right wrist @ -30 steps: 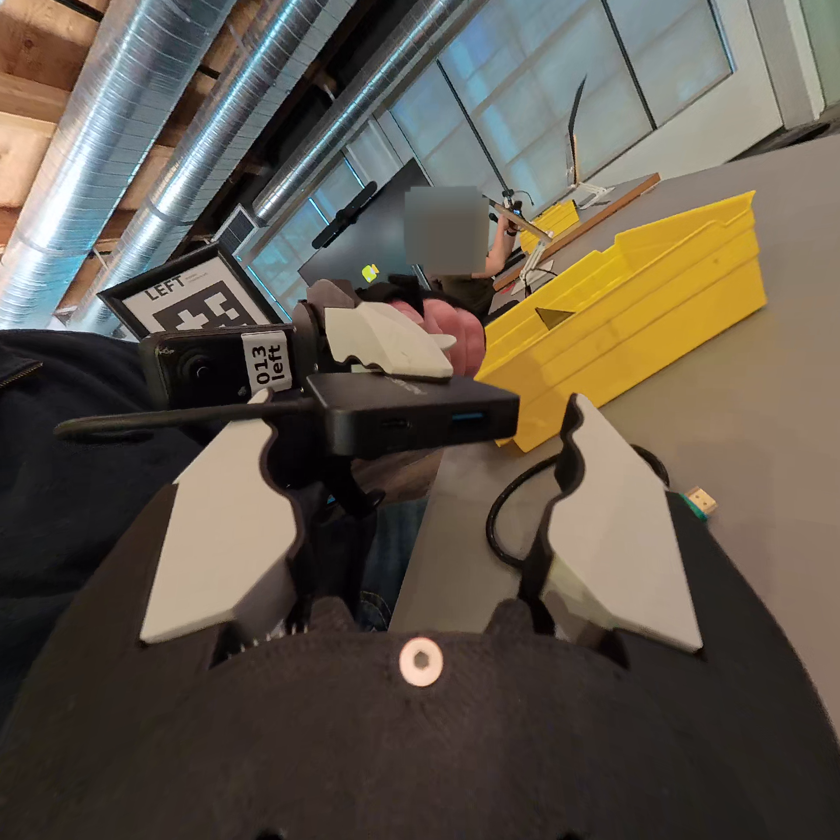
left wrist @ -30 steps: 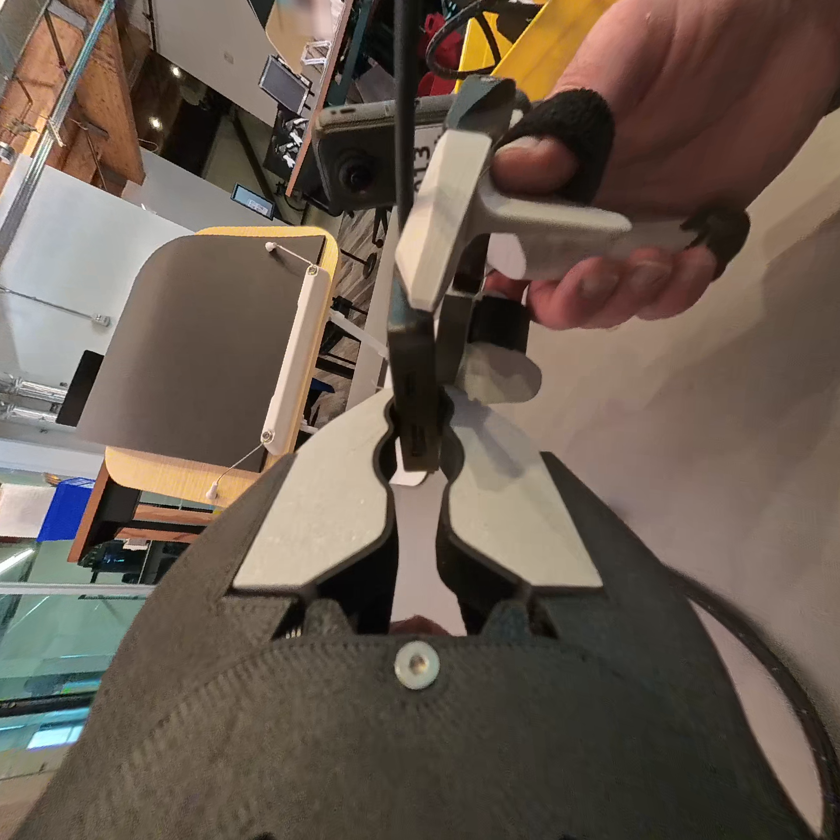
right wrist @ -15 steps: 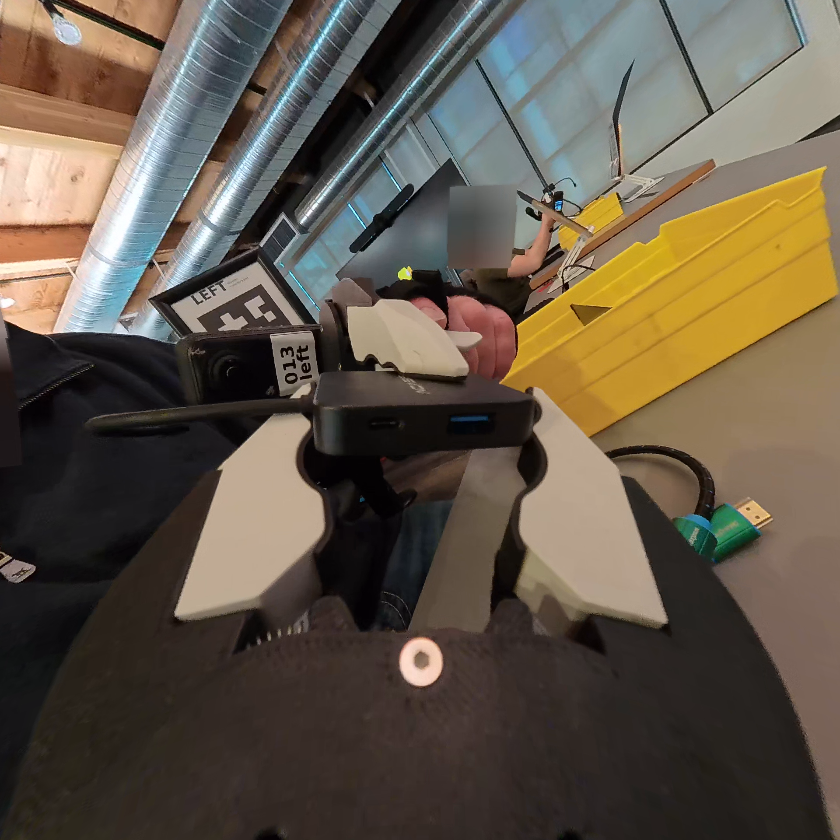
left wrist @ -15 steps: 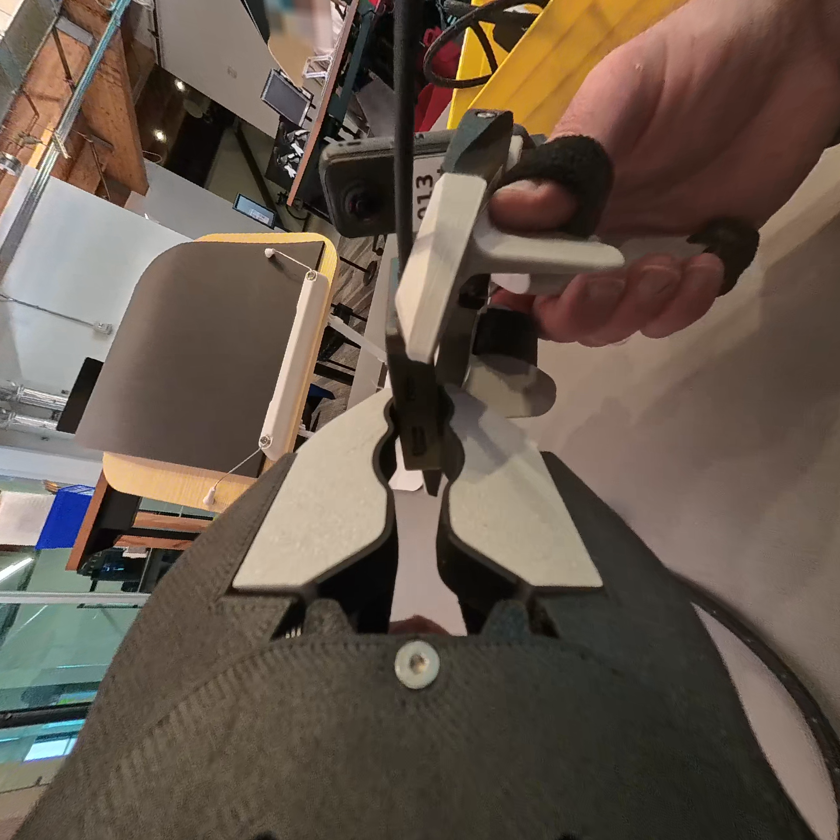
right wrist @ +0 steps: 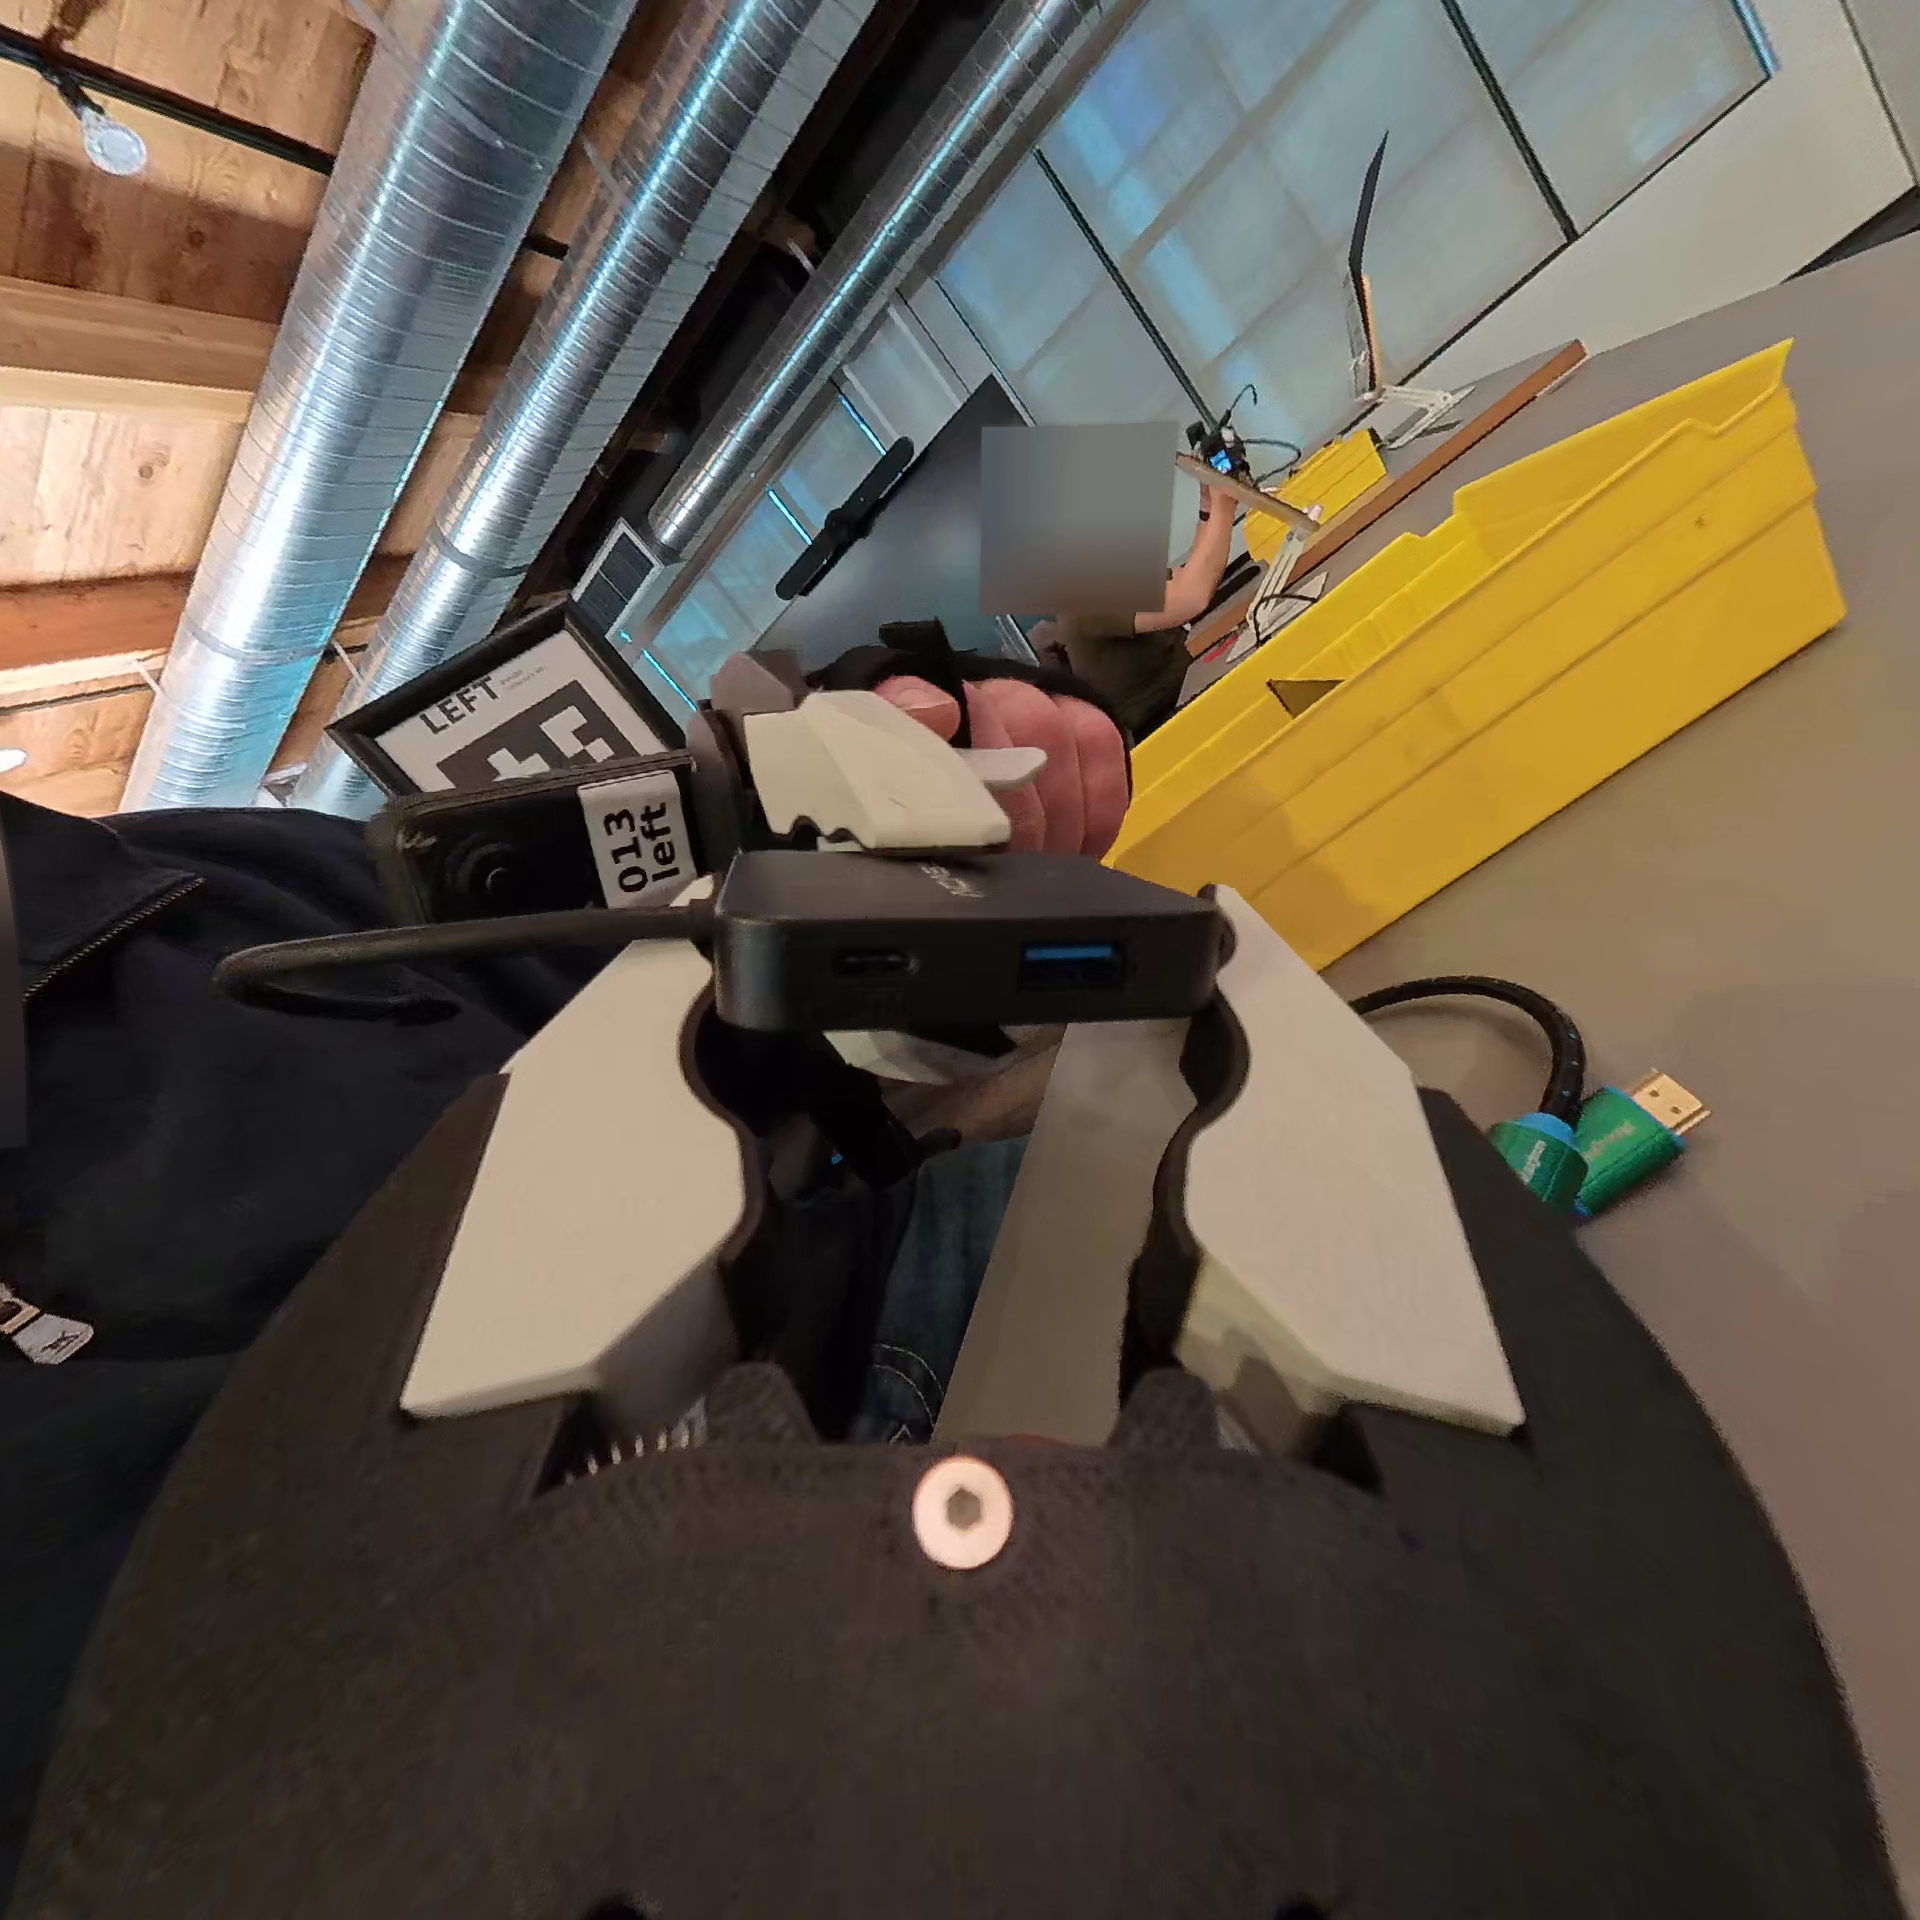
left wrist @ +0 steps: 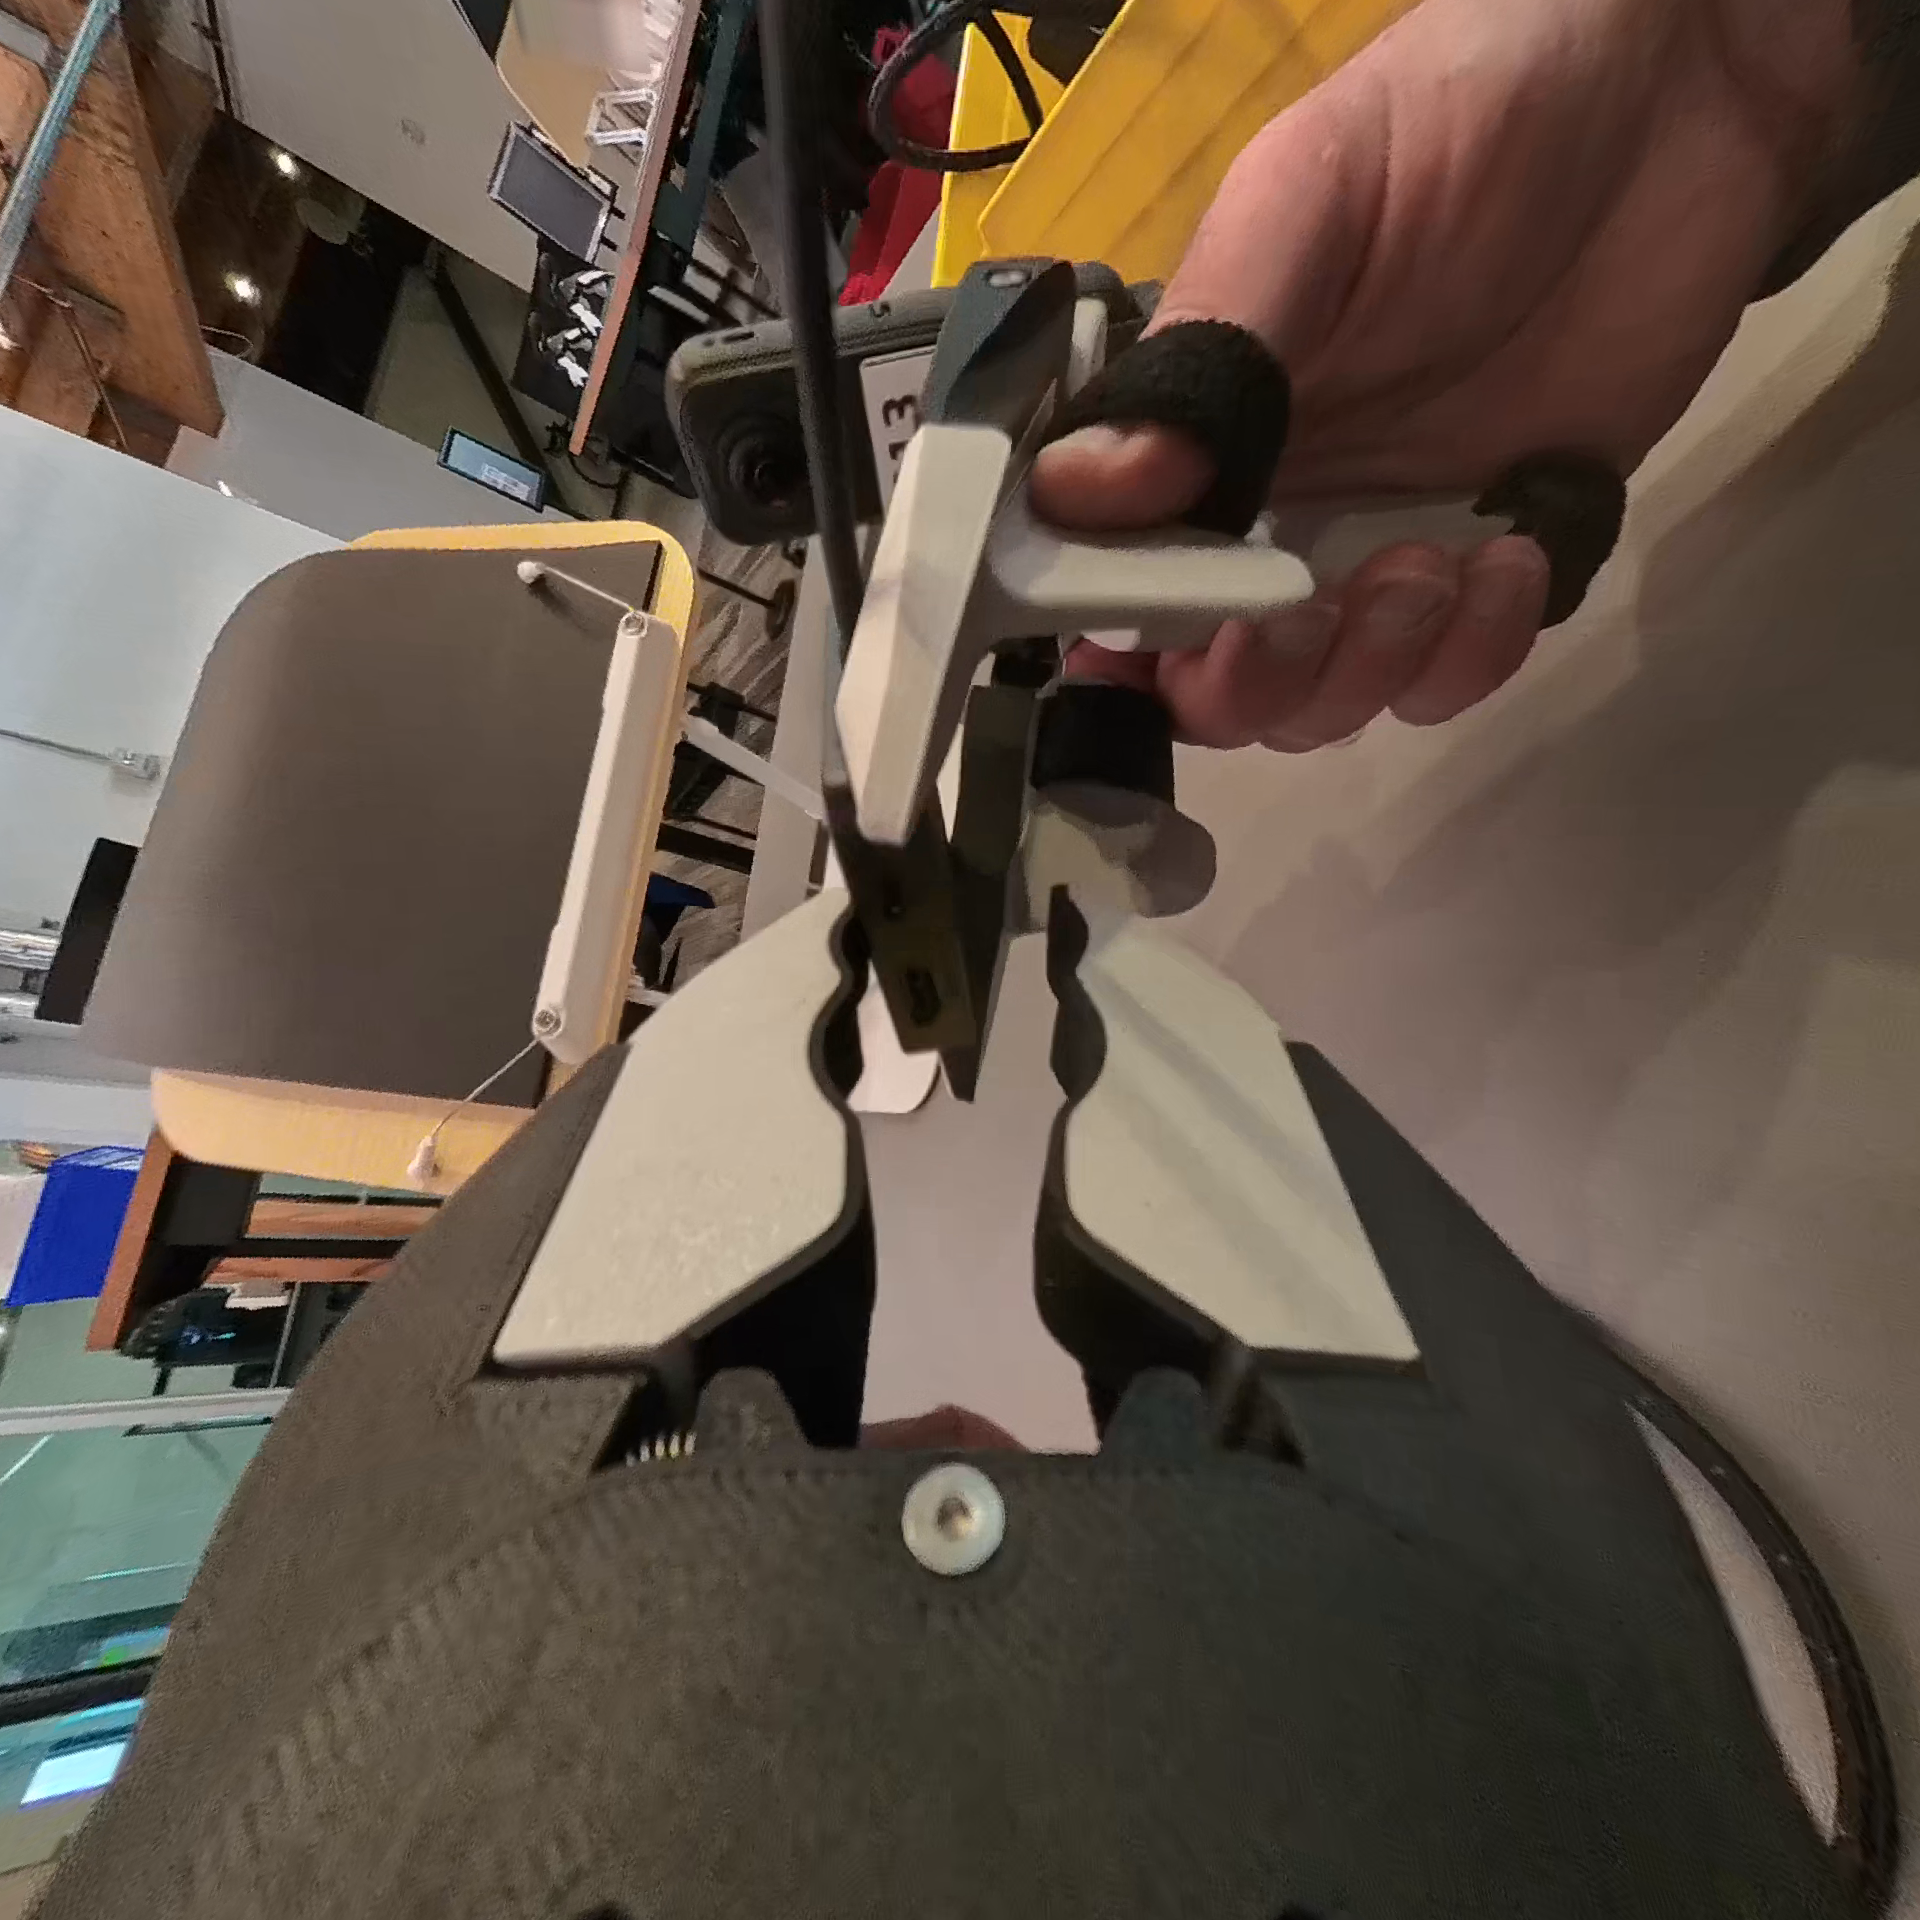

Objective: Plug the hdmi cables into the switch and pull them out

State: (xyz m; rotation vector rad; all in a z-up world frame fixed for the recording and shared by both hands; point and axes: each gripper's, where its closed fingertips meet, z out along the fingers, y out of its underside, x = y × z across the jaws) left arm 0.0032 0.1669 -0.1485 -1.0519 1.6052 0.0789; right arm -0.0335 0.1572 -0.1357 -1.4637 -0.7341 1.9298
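Note:
The switch is a flat black hub with a black lead running off to the left. My right gripper is shut on it, one finger pressed on each short end, and holds it in the air. In the left wrist view the hub stands edge-on between my left gripper's fingers. The right-hand finger stands clear of it, so the left gripper is open. A green HDMI plug with a gold tip lies on the grey table, unplugged, on a black cable.
A yellow bin stands on the table behind the hub, and it also shows in the left wrist view. A person's hand holds the right gripper. A dark panel on a wooden stand stands off the table's edge. Only a small space, under 4 cm, lies between the two pairs of fingers. It is some 12 cm from my right tips to the green HDMI plug.
My right gripper closed onto the ends of the hub and now holds it. My left gripper, which was shut on the hub's flat faces, has opened and let it go.

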